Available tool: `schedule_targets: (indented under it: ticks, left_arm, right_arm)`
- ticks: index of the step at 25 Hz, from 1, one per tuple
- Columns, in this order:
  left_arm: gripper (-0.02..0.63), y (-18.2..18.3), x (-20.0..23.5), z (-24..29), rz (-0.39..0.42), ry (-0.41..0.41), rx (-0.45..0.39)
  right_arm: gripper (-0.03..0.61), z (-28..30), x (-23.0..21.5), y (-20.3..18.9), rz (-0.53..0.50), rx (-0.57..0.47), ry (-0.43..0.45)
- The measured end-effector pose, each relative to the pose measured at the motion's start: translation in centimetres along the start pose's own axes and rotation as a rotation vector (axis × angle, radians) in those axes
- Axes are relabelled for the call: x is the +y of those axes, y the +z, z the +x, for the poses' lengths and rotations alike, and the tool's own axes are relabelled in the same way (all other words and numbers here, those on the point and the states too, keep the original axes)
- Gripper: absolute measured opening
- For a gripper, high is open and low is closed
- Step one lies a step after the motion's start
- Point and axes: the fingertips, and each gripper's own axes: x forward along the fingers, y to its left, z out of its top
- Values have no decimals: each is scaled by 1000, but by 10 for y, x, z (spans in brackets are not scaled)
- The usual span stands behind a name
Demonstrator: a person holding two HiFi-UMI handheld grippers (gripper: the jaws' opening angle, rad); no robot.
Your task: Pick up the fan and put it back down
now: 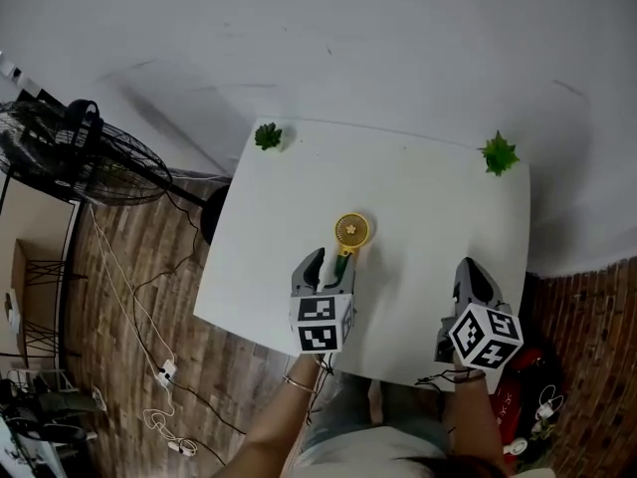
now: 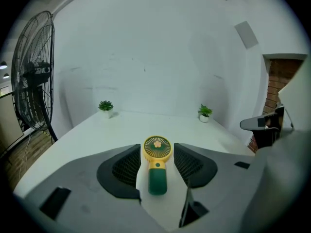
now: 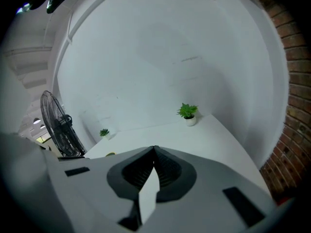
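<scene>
Yellow-headed and green-handled, the handheld fan (image 1: 348, 238) lies flat on the white table (image 1: 438, 202), its handle toward 6 o'clock, between the spread jaws of the left gripper (image 1: 328, 265). At its 4 o'clock, the right gripper (image 1: 470, 273) is pinched closed on nothing.

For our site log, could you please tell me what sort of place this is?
Probably a plain indoor room used as a test space: a white table stands by a bare white wall, a large floor fan is beside it, and cables trail over the wood-plank floor.
</scene>
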Motion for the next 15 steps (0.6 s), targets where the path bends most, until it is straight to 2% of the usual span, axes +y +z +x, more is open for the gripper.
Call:
schedule_targets:
  ticks: [5, 15]
  left_arm:
    - [202, -22, -1, 8, 5, -17, 53]
    - [202, -39, -1, 33, 33, -37, 128]
  right_arm:
    - [0, 3, -4, -20, 9, 38, -14]
    - [0, 12, -16, -34, 21, 69, -47]
